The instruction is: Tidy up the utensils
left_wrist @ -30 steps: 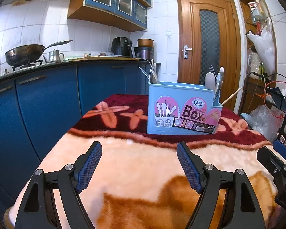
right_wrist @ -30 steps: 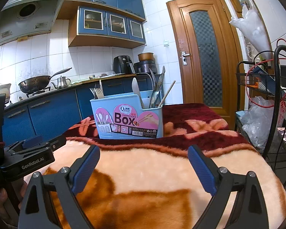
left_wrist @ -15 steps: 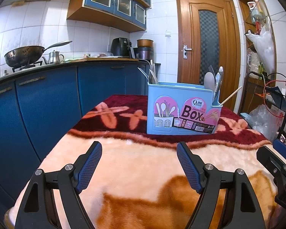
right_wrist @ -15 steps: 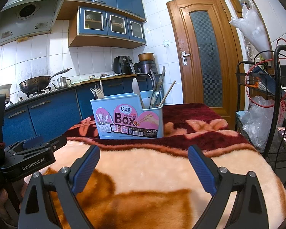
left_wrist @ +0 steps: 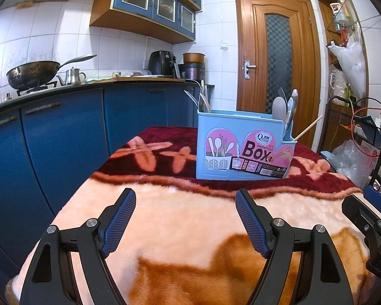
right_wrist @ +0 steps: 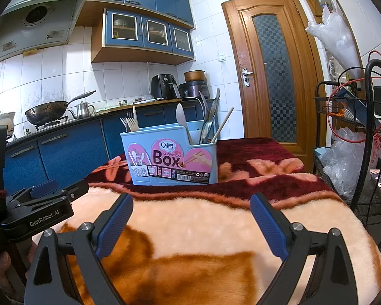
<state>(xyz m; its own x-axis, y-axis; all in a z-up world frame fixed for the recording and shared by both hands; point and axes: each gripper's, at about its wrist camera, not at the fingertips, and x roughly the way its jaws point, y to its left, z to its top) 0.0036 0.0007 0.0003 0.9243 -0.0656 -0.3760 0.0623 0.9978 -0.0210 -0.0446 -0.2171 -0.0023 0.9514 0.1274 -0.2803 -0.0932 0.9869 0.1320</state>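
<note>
- We've got the left gripper (left_wrist: 185, 218) sitting low in the frame of its own camera, jaws spread wide with nothing between them but blanket (left_wrist: 190, 228). Same deal for the right gripper (right_wrist: 191, 225) in its view: pads well apart, nothing held.
- The thing it all turns on is the light blue utensil box (left_wrist: 243, 152). It stands upright on the dark red band of the blanket, straight beyond both sets of jaws, in the middle of each frame. Well apart from both, no contact anywhere.
- In the left wrist view the box sits a bit right of centre; in the right wrist view the same box (right_wrist: 172, 157) sits a bit left of centre. So it's roughly between the two grippers, and we honestly can't call which hand is nearer.
- The box's long side runs left to right across both frames, its labelled face towards us.
- What's in it, going by the right wrist view: forks (right_wrist: 130, 123) stick up from the left compartment; a pale spoon (right_wrist: 181, 117), some metal pieces (right_wrist: 210, 117) and a wooden chopstick (right_wrist: 223, 124) leaning out to the right sit in the lower-walled right section. All handles point up, roughly vertical.
- No loose utensils on the blanket in either view, so our guess is the sorting is either about done or happens inside the box. Any grab would have to come from above, along those upright handles.
- The black body at the left edge of the right wrist view is the left gripper, seen from the side.
</note>
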